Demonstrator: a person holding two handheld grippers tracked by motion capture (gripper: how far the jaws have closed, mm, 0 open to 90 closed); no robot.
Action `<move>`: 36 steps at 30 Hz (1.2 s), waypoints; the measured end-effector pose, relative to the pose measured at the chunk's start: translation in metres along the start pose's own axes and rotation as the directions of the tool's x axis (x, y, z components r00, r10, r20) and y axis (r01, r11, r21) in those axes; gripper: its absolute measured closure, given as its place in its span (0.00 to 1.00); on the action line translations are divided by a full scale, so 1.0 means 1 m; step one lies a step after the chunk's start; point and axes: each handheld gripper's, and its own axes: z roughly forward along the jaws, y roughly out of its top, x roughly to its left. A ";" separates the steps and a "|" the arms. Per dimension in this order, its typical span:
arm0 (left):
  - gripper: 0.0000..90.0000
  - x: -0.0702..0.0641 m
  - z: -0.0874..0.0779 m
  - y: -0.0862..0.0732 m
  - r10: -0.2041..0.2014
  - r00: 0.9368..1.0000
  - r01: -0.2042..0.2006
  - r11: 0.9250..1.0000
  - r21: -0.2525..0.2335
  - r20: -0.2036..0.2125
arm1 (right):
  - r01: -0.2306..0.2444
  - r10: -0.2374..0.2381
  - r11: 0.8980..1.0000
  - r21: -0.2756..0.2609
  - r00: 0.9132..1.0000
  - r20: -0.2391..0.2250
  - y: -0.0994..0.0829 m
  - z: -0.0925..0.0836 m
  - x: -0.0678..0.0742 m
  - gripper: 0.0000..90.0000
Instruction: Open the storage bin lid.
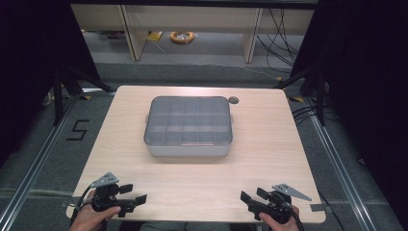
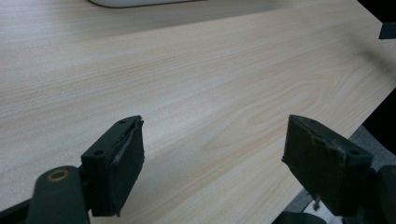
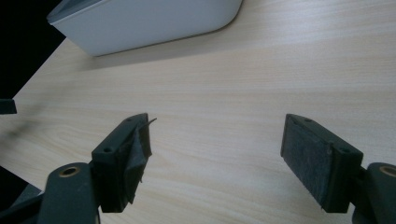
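High view: left hand-held gripper (image 1: 136, 194) rests at the near left corner of the pale wood-grain worktop (image 1: 269, 144), jaws spread and empty, pointing toward the middle of the near edge. In the left gripper view its two black jaws stand wide apart over bare wood, with nothing between the pads (image 2: 125, 158); the pale lower edge of the box just shows at the top of that view.

Centre of the worktop, toward the far side: grey rectangular plastic compartment box with a smoky see-through lid (image 1: 188, 126). The lid lies flat on it and looks closed. A grid of dividers shows through the lid; I cannot tell what, if anything, the cells hold. Box is well apart from both grippers.

Right hand-held gripper (image 1: 252, 196) rests at the near right corner, jaws likewise spread, gripping nothing. In the right gripper view the box's rounded corner (image 3: 154, 23) sits beyond the open jaws, across bare wood.

Progress, as judged: no contact yet with the box; the whole reach, grasp and any lid work remains.

Surroundings: a small round dark grommet hole (image 1: 233, 100) just beside the box's far right corner; a coil of orange cable (image 1: 182, 37) on the floor beyond. Nothing lies between grippers and box.
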 end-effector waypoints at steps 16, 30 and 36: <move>0.22 0.005 0.005 0.005 -0.009 1.000 0.009 1.000 0.004 -0.009 | 0.028 -0.028 1.000 0.011 1.000 0.004 0.010 0.013 0.001 0.28; 0.22 0.008 0.007 0.012 -0.026 1.000 0.026 1.000 -0.010 0.001 | 0.025 -0.025 1.000 -0.003 1.000 -0.017 0.023 0.023 0.000 0.28; 0.22 0.007 0.008 0.015 -0.026 1.000 0.026 1.000 -0.009 0.001 | -0.016 0.017 1.000 0.008 1.000 -0.013 0.024 0.027 0.002 0.28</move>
